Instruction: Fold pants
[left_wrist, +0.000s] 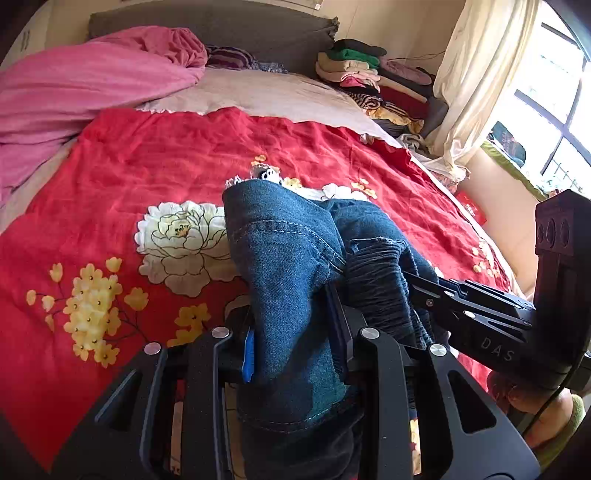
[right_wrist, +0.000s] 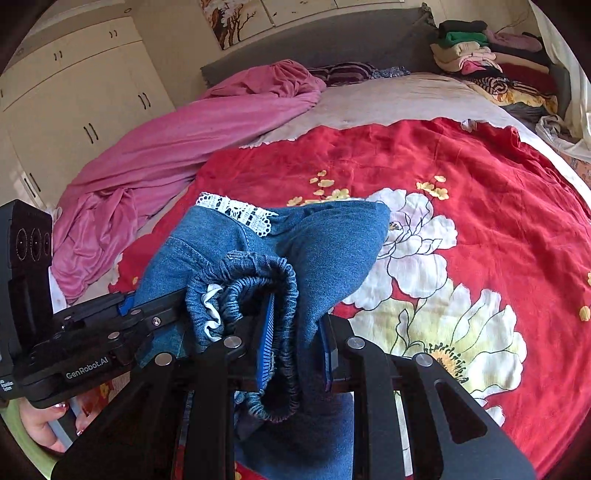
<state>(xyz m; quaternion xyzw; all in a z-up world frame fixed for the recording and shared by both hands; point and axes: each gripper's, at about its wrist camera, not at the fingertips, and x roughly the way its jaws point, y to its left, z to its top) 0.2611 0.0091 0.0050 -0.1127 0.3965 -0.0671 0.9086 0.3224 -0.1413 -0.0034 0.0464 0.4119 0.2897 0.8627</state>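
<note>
Gripping denim pants (left_wrist: 284, 266): left claw (left_wrist: 295, 332) is clamping a bunched fold, right claw (right_wrist: 295, 347) is clamping the elastic waistband (right_wrist: 266, 273), above the red floral bedspread (right_wrist: 461, 166).

My pants (right_wrist: 325, 251) are blue denim with a gathered elastic waistband (right_wrist: 258, 273) and a strip of white lace trim (right_wrist: 236, 212). They hang bunched and folded over, lifted above the red quilt (right_wrist: 480, 166), with the waistband nearest me and the lace edge on the far side. The loose cloth droops toward the quilt's big white flower (right_wrist: 436, 295).
</note>
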